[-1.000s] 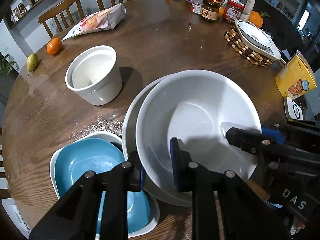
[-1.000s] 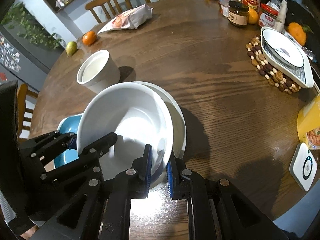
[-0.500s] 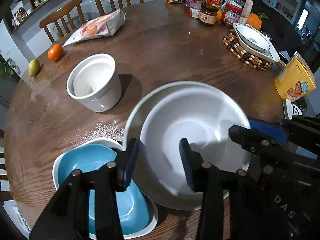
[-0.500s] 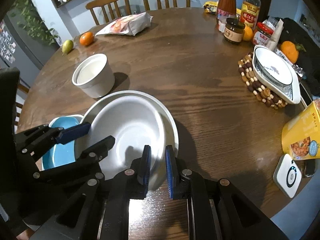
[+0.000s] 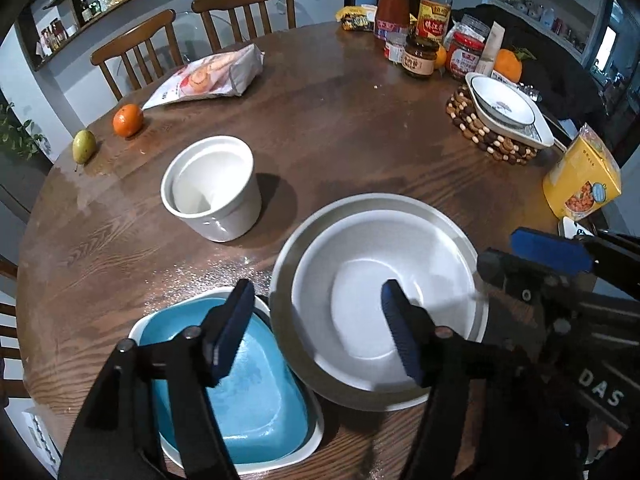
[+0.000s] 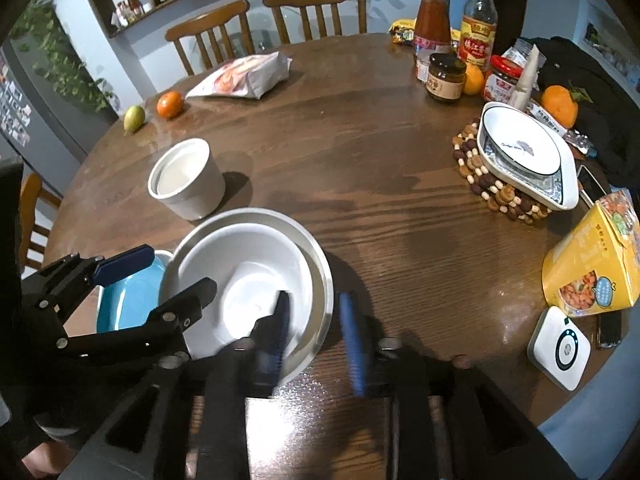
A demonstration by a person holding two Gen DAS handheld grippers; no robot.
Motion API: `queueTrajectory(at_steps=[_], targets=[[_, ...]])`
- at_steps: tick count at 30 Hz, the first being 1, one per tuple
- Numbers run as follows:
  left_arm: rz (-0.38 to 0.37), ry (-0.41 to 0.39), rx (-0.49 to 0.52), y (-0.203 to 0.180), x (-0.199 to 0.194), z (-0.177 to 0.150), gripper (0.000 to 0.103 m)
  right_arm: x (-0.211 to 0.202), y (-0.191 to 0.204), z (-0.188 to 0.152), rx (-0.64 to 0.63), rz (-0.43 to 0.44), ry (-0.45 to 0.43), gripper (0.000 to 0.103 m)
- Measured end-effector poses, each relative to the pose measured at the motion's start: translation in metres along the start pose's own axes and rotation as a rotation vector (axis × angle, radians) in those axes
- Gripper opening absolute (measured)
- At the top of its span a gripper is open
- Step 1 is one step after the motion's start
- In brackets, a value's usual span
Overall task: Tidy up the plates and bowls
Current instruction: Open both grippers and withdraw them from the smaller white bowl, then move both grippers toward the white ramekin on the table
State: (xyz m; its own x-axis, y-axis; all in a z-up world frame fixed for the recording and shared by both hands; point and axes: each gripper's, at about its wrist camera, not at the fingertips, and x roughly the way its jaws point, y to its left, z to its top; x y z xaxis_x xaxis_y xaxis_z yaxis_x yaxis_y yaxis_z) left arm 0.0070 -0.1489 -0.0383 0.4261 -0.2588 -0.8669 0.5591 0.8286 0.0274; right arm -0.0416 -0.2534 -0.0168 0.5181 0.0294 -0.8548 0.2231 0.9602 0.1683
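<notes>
With both grippers' jaws released above the nested white bowl (image 5: 384,304), lift straight up, avoiding its rim.

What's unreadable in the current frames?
- White bowl near rim: left wrist view, hidden behind the left gripper.
- Blue dish: right wrist view, mostly covered by the left gripper.
- Right gripper fingers: right wrist view, motion-blurred.
- Jar label: left wrist view, too small.
- Yellow box: right wrist view, cut off by the fisheye edge.
</notes>
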Motion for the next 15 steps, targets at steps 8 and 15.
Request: queueTrajectory(at_steps=[8, 15], targets=[[0.029, -0.037, -0.025, 0.007, -0.015, -0.001, 0.083, -0.016, 0.0, 0.001, 0.017, 0.036, -0.044, 0.048], [0.052, -0.051, -0.06, 0.019, -0.024, -0.004, 0.09, -0.028, 0.002, 0.006, 0.031, 0.078, -0.074, 0.054]])
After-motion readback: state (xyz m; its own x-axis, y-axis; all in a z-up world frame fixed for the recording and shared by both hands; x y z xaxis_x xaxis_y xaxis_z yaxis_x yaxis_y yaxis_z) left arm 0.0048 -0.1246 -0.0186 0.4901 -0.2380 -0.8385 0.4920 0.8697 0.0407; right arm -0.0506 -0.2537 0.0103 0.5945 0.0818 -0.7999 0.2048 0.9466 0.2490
